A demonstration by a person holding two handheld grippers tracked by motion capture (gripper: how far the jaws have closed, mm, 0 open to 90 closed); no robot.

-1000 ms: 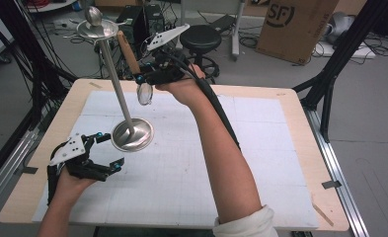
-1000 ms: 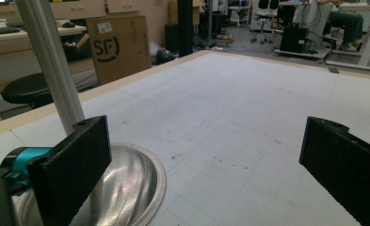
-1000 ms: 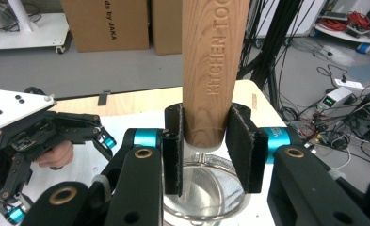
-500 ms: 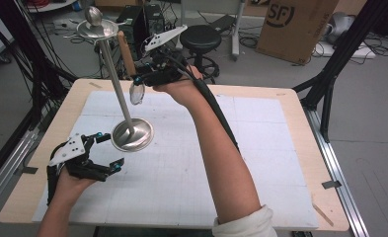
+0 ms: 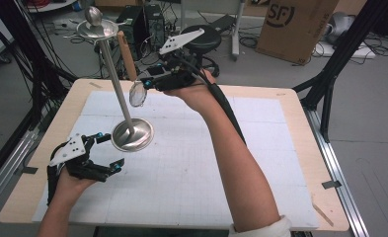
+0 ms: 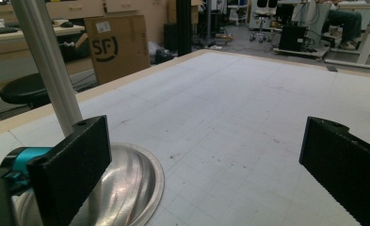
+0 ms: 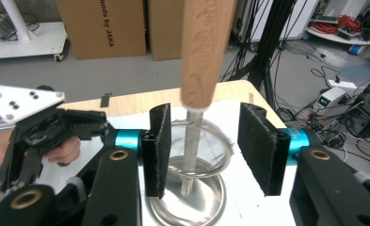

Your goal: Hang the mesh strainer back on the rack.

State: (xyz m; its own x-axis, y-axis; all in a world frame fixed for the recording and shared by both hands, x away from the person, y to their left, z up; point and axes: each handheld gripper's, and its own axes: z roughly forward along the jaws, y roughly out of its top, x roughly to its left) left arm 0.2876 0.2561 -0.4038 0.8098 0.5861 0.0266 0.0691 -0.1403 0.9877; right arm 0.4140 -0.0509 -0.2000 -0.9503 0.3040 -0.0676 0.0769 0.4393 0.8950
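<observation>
Seen from the high view, a metal stand (image 5: 132, 133) sits on the table (image 5: 290, 148), its round base on the white mat and its thin pole rising to a small top dish. Beyond the stand's pole, the right gripper (image 5: 149, 86) is lifted off the table next to a wooden-handled strainer (image 5: 132, 69) that hangs upright beside the pole, handle up. Just this side of the stand's base, the left gripper (image 5: 110, 150) rests low with its jaws spread apart and nothing between them.

Left gripper view: the stand's base (image 6: 126, 188) lies just behind one jaw, the other jaw well apart from it.

Right gripper view: the strainer's handle (image 7: 204, 52) and wire ring hang between the parted jaws, neither pad touching them; the stand's base (image 7: 187, 197) sits below.
</observation>
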